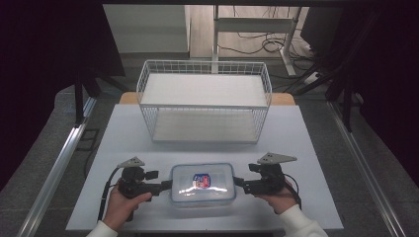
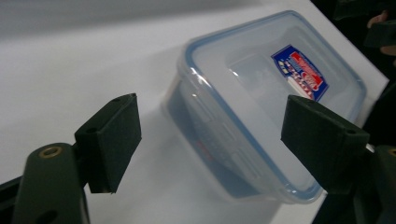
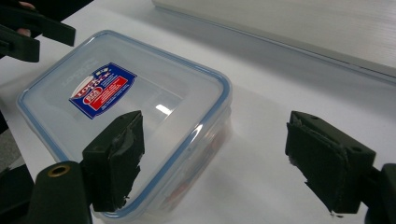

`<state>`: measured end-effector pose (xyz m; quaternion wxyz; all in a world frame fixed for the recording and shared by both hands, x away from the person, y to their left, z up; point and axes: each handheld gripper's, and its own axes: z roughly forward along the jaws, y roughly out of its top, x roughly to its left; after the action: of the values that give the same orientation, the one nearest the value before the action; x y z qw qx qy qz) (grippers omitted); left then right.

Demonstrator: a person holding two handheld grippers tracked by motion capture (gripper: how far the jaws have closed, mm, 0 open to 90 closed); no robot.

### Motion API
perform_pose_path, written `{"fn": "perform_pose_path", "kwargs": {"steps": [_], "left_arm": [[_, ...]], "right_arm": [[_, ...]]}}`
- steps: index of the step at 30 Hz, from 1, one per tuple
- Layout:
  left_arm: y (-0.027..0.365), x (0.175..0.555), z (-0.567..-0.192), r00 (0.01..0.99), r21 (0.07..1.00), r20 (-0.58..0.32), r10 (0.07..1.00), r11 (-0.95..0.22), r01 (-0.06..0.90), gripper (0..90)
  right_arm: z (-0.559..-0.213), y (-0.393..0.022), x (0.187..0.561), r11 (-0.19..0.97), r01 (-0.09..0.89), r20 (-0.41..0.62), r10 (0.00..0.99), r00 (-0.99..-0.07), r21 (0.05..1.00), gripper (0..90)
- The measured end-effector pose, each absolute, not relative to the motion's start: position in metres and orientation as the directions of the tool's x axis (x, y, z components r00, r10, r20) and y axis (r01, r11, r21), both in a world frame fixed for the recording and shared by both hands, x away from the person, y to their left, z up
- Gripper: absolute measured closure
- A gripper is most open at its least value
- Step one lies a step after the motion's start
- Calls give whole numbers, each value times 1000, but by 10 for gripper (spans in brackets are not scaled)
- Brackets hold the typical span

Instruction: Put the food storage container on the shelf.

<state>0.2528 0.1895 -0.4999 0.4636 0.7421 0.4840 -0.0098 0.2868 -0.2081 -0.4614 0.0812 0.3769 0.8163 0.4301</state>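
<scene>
A clear plastic container (image 1: 202,183) with a blue-rimmed lid and a red and blue label lies flat on the white table (image 1: 296,148), near the front edge. My left gripper (image 1: 168,185) sits at its left end, pointing at it. In the left gripper view the jaws (image 2: 210,126) stand open, with the container's (image 2: 261,107) short end ahead between them and no pad pressing on it. My right gripper (image 1: 237,182) faces the right end. Its jaws (image 3: 215,140) are open too, one over the container's (image 3: 126,116) corner, the other over bare table.
A white wire basket (image 1: 203,61) with two shelves stands at the back of the table, behind the container. The table's front edge lies just below both hands. Desk legs and cables sit on the floor beyond.
</scene>
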Motion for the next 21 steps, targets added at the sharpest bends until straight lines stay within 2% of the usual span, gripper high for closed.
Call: {"fn": "perform_pose_path", "kwargs": {"steps": [5,16,21], "left_arm": [[190,258,-509,477,605,-603,640,-24,796,166],[180,267,-523,468,540,-670,575,-55,840,166],[177,269,-528,463,516,-702,541,-62,855,184]], "right_arm": [[-462,-208,287,348,548,196,683,-704,761,196],[-463,-207,288,353,554,199,680,-705,754,196],[-467,-206,291,341,592,264,659,-704,730,181]]}}
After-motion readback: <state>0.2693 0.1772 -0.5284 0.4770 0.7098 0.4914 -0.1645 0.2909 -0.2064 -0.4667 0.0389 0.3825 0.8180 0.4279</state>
